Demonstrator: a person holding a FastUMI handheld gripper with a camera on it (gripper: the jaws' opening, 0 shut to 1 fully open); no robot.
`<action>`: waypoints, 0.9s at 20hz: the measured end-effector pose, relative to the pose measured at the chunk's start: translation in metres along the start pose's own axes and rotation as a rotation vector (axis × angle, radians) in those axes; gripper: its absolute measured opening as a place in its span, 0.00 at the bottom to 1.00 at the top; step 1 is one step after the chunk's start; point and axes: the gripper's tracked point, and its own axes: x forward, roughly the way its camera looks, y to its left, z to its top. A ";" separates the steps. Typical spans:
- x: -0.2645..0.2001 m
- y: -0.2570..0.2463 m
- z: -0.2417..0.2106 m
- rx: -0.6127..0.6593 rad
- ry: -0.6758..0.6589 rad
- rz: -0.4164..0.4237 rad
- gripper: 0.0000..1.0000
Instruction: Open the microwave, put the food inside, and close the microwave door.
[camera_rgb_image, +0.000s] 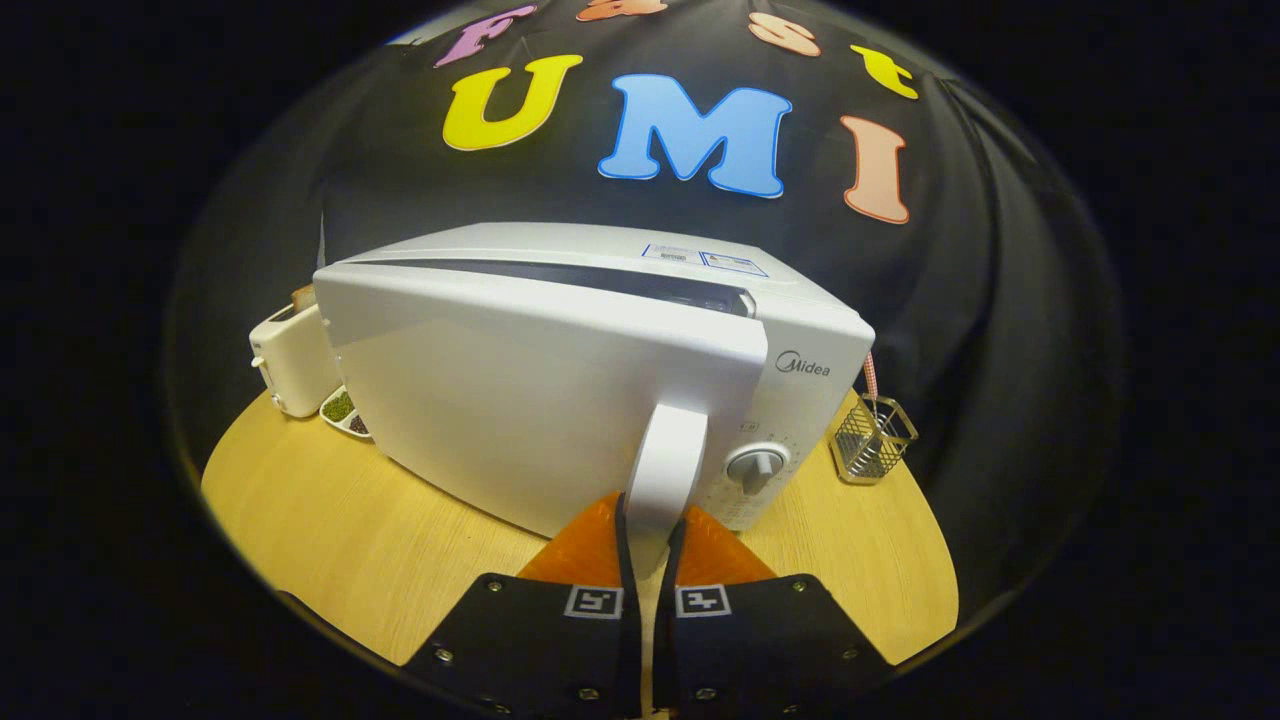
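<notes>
The microwave (560, 380) sits on a round wooden table (330, 520), right in front of the gripper (650, 535). It is white. Its door (500, 400) is swung a little way out, and a dark gap shows along the top. The name "Midea" is on the front, above a round knob (757, 466). Two small stickers are on the top, too tiny to read. The gripper is squeezed tight on the door handle (665, 470), with one finger pressing each side of it. A white toaster (290, 365) stands to the left of the microwave. A small dish (345, 410) with green bits is beside it. A wire basket (872, 438) stands on the right
</notes>
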 end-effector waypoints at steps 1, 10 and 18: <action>-0.005 0.003 -0.002 0.026 0.017 0.012 0.05; -0.053 0.037 -0.031 0.008 0.074 0.077 0.05; -0.085 0.071 -0.049 -0.014 0.092 0.129 0.12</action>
